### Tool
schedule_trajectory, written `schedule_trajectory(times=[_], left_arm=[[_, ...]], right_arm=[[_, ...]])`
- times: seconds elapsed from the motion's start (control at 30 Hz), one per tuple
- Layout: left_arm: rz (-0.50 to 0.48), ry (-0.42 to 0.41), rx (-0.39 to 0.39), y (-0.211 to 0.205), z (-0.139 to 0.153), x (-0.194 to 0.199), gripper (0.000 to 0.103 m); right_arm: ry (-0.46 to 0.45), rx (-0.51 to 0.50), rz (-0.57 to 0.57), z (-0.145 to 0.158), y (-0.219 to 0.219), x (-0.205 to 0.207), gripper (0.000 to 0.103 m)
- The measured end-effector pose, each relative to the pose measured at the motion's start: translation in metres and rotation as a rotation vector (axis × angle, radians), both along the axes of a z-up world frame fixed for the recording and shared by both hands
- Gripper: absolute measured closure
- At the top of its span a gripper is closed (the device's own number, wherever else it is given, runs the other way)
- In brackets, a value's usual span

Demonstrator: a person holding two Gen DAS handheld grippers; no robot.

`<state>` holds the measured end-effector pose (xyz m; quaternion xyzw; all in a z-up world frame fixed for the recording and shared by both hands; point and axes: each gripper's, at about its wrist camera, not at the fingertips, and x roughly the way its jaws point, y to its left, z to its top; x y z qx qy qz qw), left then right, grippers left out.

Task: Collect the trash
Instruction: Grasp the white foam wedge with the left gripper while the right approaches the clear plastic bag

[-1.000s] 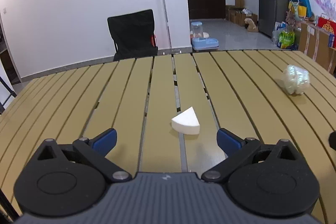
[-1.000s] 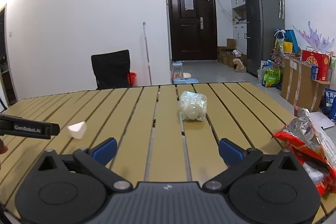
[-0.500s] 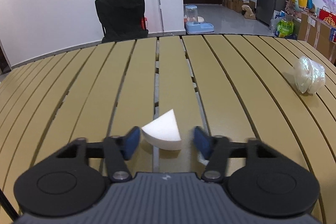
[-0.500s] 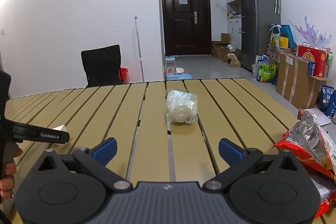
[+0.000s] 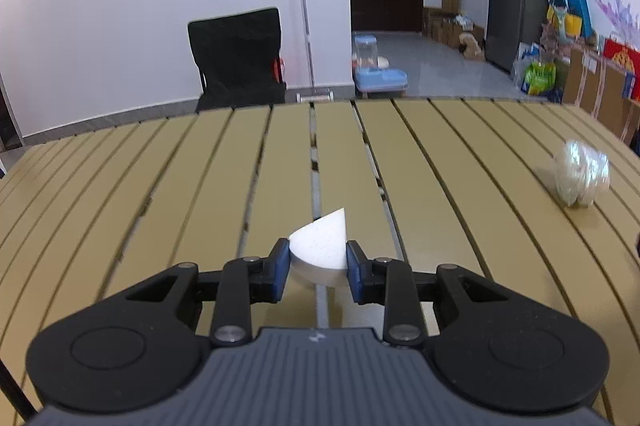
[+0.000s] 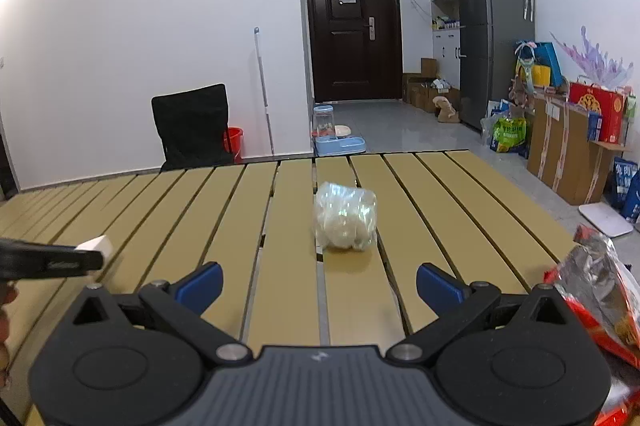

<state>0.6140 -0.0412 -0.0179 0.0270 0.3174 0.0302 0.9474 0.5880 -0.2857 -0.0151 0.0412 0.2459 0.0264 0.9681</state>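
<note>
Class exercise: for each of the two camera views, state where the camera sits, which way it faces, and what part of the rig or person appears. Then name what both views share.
Left wrist: sits on the left gripper, looking along its fingers across the slatted table; jaws closing on the white foam wedge.
Right wrist: sits on the right gripper, open, facing the crumpled plastic bag; a hand shows at left.
Shared: wedge, bag, black chair, door.

Matt white foam wedge (image 5: pixel 320 246), glossy crinkled clear plastic wad (image 6: pixel 345 221), smooth matt tan slatted table (image 5: pixel 200 186)
</note>
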Motion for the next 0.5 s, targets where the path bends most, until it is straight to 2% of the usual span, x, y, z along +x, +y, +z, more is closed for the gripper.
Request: schedule_trajectory(times=[0.23, 0.33, 0.5], left_arm=[[0.015, -0.035, 0.002, 0.016, 0.017, -0.002, 0.073], [0.027, -0.042, 0.003, 0.023, 0.021, -0.003, 0.073], [0.033, -0.047, -0.012, 0.032, 0.021, -0.001, 0.073]], right_arm=[[0.019, -0.019, -0.035, 0.017, -0.001, 0.043, 0.000], [0.032, -0.049, -0.061, 0.016, -0.002, 0.064, 0.000], [0.107, -0.066, -0.097, 0.006, -0.004, 0.103, 0.001]])
